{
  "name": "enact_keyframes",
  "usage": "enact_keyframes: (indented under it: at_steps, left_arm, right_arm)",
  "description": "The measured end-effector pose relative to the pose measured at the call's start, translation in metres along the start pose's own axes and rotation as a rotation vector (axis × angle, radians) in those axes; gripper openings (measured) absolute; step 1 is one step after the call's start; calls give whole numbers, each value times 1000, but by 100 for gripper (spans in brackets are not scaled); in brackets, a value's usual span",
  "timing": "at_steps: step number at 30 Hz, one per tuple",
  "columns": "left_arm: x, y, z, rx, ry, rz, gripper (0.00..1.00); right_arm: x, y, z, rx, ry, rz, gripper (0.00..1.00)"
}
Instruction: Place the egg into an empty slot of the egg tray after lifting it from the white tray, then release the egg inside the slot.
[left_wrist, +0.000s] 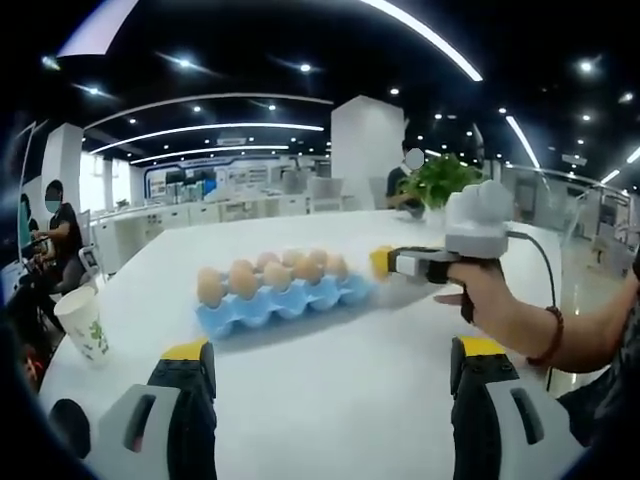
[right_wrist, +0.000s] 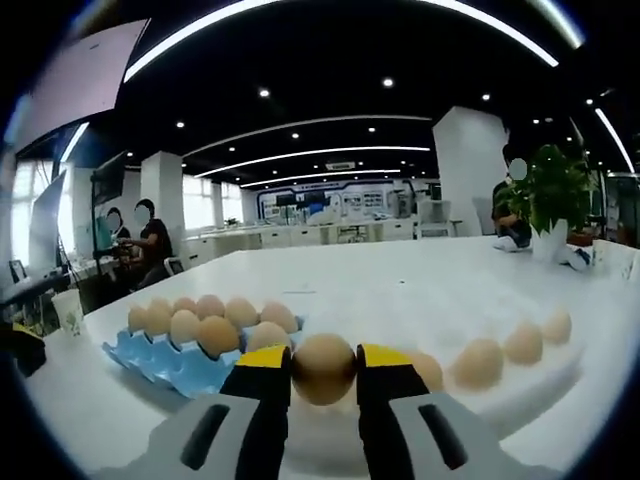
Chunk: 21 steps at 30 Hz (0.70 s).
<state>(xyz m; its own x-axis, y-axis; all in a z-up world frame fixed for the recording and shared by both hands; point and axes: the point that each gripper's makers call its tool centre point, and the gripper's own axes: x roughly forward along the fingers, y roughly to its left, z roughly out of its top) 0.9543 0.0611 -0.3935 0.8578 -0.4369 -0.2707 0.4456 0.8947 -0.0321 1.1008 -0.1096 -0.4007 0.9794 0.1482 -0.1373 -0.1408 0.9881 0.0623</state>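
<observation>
Right gripper clamped on egg across its middle, above white tray, beside blue egg tray. Left gripper jaws apart, holding nothing, over table. Egg likely light, brittle, smooth: gentle squeeze at widest girth.

1. Looks like a big open-plan office, or some kind of showroom floor.
2. Dark ceiling with long curved light strips and loads of spotlights.
3. Rows of white desks in the back, with people sitting at them.
4. Fat white pillars and a potted plant on the white table.
</observation>
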Motion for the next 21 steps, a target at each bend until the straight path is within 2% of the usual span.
enact_keyframes:
  at_steps: [10, 15, 21]
  left_arm:
    - [-3, 3, 1, 3, 1, 12, 100]
    - [-6, 4, 1, 4, 0, 15, 100]
    - [-7, 4, 0, 5, 4, 16, 100]
  right_arm:
    - [-1, 21, 12, -15, -25, 63, 26]
    - [3, 41, 11, 1, -6, 138, 26]
    - [5, 60, 7, -7, 15, 193, 26]
